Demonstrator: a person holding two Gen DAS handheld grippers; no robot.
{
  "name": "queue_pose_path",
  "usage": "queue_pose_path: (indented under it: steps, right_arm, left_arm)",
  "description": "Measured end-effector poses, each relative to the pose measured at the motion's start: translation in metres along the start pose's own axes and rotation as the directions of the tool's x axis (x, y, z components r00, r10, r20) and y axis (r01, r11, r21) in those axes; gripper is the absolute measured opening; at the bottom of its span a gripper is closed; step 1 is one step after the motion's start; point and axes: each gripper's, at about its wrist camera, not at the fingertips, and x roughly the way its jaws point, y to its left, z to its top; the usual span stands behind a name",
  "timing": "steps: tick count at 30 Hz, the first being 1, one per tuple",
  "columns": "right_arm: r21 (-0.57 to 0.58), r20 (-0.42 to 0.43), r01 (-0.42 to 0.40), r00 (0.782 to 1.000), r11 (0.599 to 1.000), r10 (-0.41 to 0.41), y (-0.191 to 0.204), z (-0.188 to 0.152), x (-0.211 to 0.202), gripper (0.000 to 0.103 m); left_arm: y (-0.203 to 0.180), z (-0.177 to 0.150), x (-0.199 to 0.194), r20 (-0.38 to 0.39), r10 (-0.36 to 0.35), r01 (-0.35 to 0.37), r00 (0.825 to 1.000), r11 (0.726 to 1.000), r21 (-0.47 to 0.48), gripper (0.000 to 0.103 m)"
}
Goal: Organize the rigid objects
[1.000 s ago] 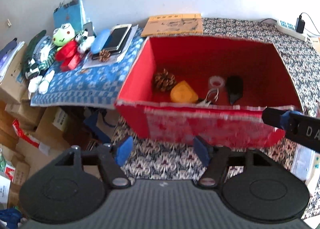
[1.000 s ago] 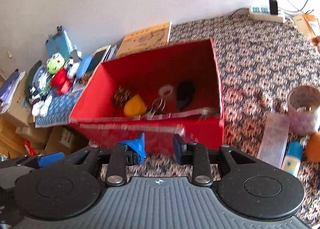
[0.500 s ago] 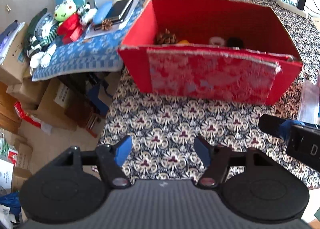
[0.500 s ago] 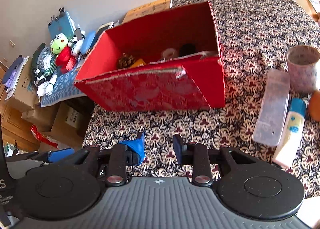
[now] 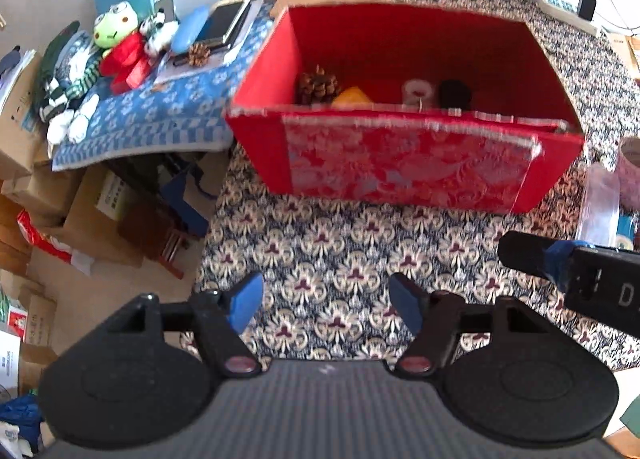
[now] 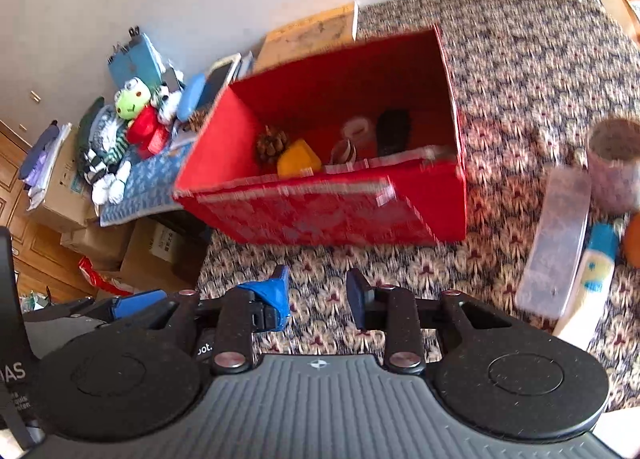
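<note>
My left tongs (image 5: pixel 326 301) stand wide apart and hold nothing; my right tongs (image 6: pixel 318 295) are opening, nothing between them, both over the patterned worktop (image 5: pixel 320 243). Ahead sits the red box (image 6: pixel 332 215), holding a pine cone (image 6: pixel 271 145), an orange piece (image 6: pixel 298 163), a tape roll (image 6: pixel 357 127) and a black object (image 6: pixel 394 131) too blurred to name. Right of it lie a clear case (image 6: pixel 556 247) and a tube (image 6: pixel 592 279), partly cut off

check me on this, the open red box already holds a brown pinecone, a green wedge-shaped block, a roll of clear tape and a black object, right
Nearly. The wedge-shaped block is orange-yellow, not green, as the right wrist view shows. The rest stands: the open red box holds the brown pinecone, the roll of clear tape and the black object.
</note>
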Motion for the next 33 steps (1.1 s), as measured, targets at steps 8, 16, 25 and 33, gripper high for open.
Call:
queue_pose_path:
  steps: [8,16,25,33]
  right_arm:
    - [-0.001,0.076,0.025,0.997,1.0,-0.025,0.004,0.028,0.002,0.015]
    - [-0.002,0.142,0.069,0.988,0.998,-0.068,0.006,0.048,0.013,0.015]
    - [-0.005,0.186,0.126,0.975,0.992,-0.123,0.009,0.055,0.034,0.016]
    - [0.009,0.213,0.176,0.962,0.984,-0.173,0.007,0.056,0.043,0.016]
  left_arm:
    - [0.004,0.042,-0.008,0.081,-0.026,0.024,0.996,1.0,0.016,0.075]
    - [0.007,0.077,-0.001,0.134,-0.047,0.041,0.99,0.998,0.046,0.077]
    - [0.012,0.101,0.014,0.18,-0.076,0.065,0.981,0.996,0.068,0.078]
    - [0.013,0.111,0.034,0.18,-0.112,0.094,0.977,0.99,0.105,0.078]
